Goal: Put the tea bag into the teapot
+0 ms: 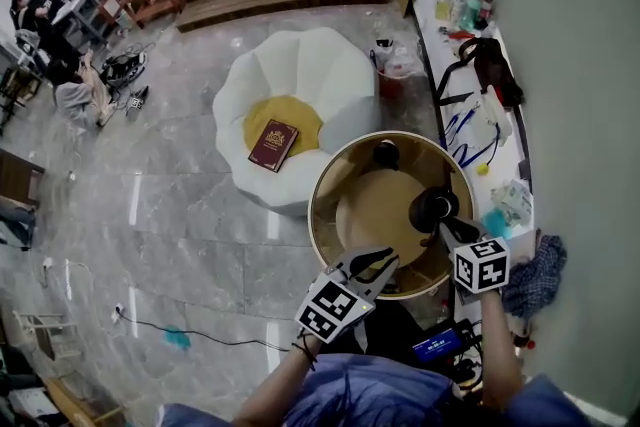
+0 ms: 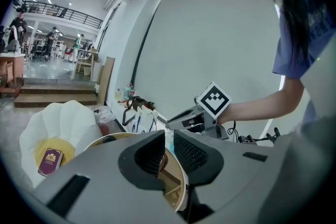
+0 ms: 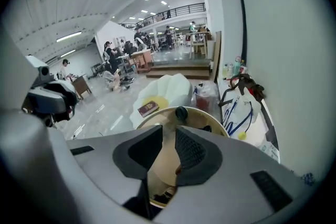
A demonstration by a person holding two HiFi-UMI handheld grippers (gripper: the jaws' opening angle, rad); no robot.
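Grey plastic jaws are standing a little apart on both my tools: the left gripper [image 1: 386, 262] is hanging at 6 o'clock over the round table [image 1: 325, 177], and I am seeing only the table's wood through its narrow slot. The right gripper [image 1: 447, 227] is hovering at 3 o'clock, just above the dark teapot [image 1: 432, 208], its pads also parted and pressing on nothing I can make out.

I am not finding the tea bag in any view, and whether it is lying inside the pot I cannot tell. I am expecting it to be feather-light, soft and easy to tear, so I would be pinching its tag or top fold gently. The teapot is looking glossy and probably breakable.

At 12 o'clock a small dark round piece [image 1: 386, 153] is sitting on the table. Beyond, a maroon book [image 1: 273, 144] is lying on a flower-shaped white seat [image 1: 300, 65]. Its gold emblem is proving too small to read. The marker cubes [image 1: 481, 265] are showing only black-and-white squares, no words.
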